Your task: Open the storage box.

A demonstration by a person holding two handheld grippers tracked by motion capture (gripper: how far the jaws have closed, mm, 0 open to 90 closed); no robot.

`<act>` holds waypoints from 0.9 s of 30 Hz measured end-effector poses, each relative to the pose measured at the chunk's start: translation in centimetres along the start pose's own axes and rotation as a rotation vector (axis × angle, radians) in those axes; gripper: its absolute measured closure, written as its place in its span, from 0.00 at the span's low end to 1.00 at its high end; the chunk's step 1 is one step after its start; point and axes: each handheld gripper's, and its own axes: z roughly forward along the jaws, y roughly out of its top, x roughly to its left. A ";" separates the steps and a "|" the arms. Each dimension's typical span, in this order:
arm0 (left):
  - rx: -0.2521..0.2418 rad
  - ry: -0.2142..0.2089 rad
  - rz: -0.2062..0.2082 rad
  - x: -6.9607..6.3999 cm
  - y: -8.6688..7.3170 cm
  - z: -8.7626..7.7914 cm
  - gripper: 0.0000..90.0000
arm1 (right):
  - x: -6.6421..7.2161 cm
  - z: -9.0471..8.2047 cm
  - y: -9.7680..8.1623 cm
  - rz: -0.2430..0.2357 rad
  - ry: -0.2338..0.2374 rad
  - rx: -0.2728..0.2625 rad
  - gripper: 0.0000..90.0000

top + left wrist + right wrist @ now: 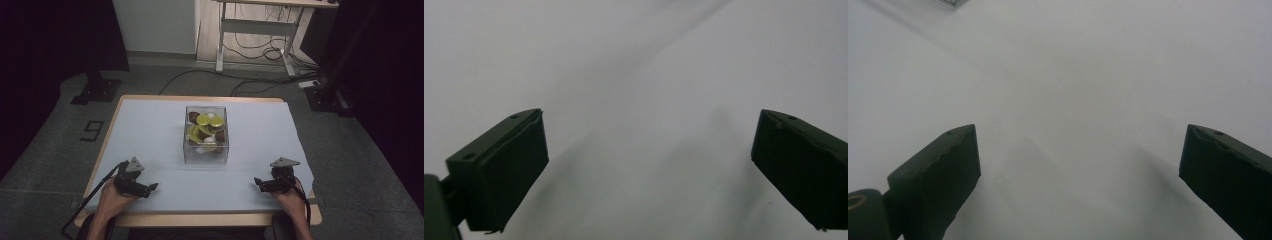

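A clear plastic box (206,150) stands at the middle of the table, filled with several round pieces in yellow-green, brown and white. My left gripper (151,188) rests low at the front left, held by a hand, and points right toward the table's middle. Its jaws stand wide apart over bare sheet in the left gripper view (649,170). My right gripper (258,183) sits at the front right and points left. It is open too, with nothing between its jaws (1080,180).
A pale grey sheet (150,130) covers the wooden table (200,219). Beyond the table lie a grey floor with cables (260,50), a desk frame (287,55) and dark stands (97,85) at both sides.
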 end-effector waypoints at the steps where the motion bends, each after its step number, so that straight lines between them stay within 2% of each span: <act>1: -0.012 -0.010 0.001 -0.2 0.2 -0.1 0.02 | 0.1 -0.1 0.1 -0.004 0.007 -0.002 0.03; 6: -0.018 -0.023 0.019 -0.7 0.8 -0.2 0.04 | 0.5 -0.4 0.5 -0.017 0.025 -0.010 0.03; 9: -0.055 -0.065 -0.005 -0.6 0.9 -0.3 0.07 | 0.8 -0.6 0.8 -0.028 0.035 -0.014 0.03; 11: -0.063 -0.062 -0.013 -0.6 1.0 -0.5 0.09 | 1.0 -0.7 1.0 -0.035 0.045 -0.019 0.03; 16: -0.058 -0.038 0.018 -1.0 1.5 -0.7 0.12 | 1.7 -0.9 1.5 -0.063 0.067 -0.028 0.06; 17: -0.072 -0.048 0.031 -1.3 1.9 -0.8 0.13 | 1.8 -0.9 1.6 -0.070 0.067 -0.029 0.07; 20: -0.086 -0.059 0.034 -1.5 2.3 -0.8 0.15 | 1.9 -0.9 1.7 -0.076 0.070 -0.028 0.08; 23: -0.080 -0.046 0.055 -1.8 3.0 -0.7 0.15 | 2.1 -0.9 2.0 -0.079 0.078 -0.032 0.10; 27: -0.086 -0.065 0.073 -2.4 4.0 -0.3 0.16 | 2.4 -0.9 2.5 -0.093 0.091 -0.038 0.12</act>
